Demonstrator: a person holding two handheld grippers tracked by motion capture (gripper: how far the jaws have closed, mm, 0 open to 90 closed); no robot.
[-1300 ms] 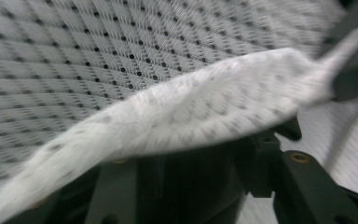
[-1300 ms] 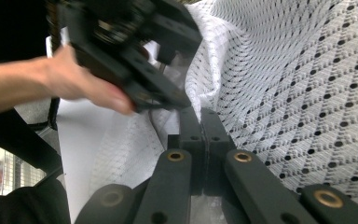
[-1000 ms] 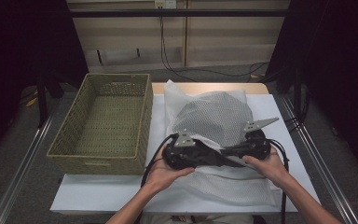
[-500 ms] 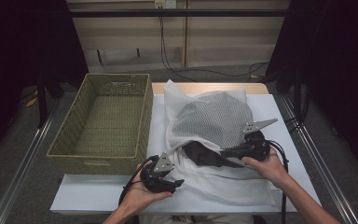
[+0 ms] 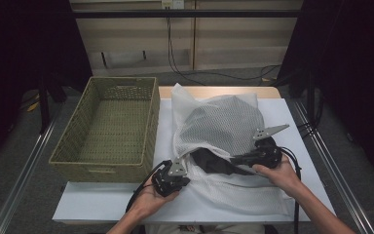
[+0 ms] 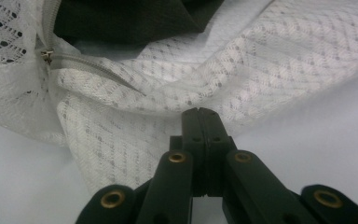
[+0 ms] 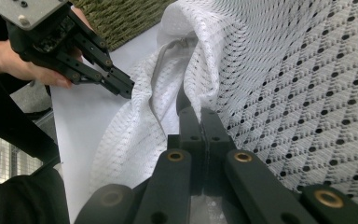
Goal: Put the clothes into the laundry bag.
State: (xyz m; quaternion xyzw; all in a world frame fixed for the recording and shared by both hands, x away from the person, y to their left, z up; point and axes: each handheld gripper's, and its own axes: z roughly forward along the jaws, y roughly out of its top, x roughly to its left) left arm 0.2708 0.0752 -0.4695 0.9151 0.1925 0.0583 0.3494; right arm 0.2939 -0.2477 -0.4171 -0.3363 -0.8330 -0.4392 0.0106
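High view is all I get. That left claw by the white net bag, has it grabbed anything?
Observer: Its own camera shows the left gripper shut. The jaws have just closed, with the tips against the bag edge. I cannot tell whether mesh is pinched.
Operator: Does the bag have a zip?
Observer: Yes. The slider sits to the left of those jaws, near the dark cloth.
Operator: And the right claw?
Observer: The right gripper is shut on a fold of the bag's rim.
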